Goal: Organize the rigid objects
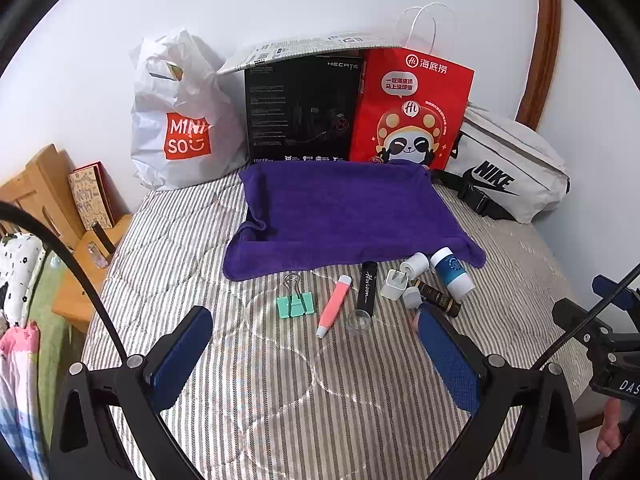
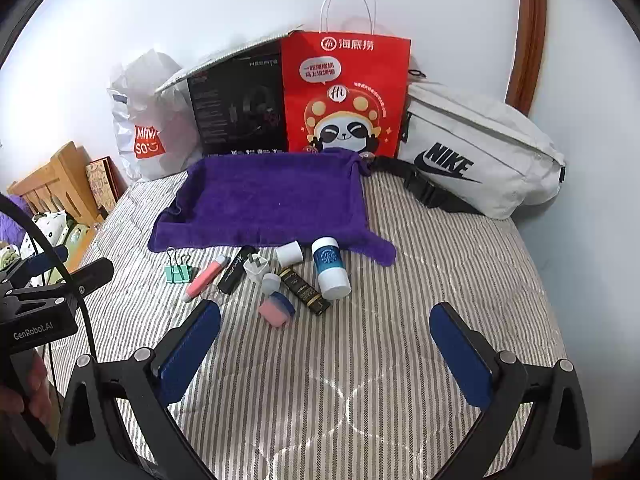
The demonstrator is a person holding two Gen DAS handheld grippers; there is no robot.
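Left hand-held gripper (image 1: 316, 354) gapes empty before pink tube (image 1: 333, 306).

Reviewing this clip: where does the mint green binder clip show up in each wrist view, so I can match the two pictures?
Left wrist: the binder clip lies on the striped bedding just left of centre, below the towel's front edge.
Right wrist: the binder clip sits left of centre, at the left end of the row of small items.
Shared landmark: the purple towel lies directly behind it in both.
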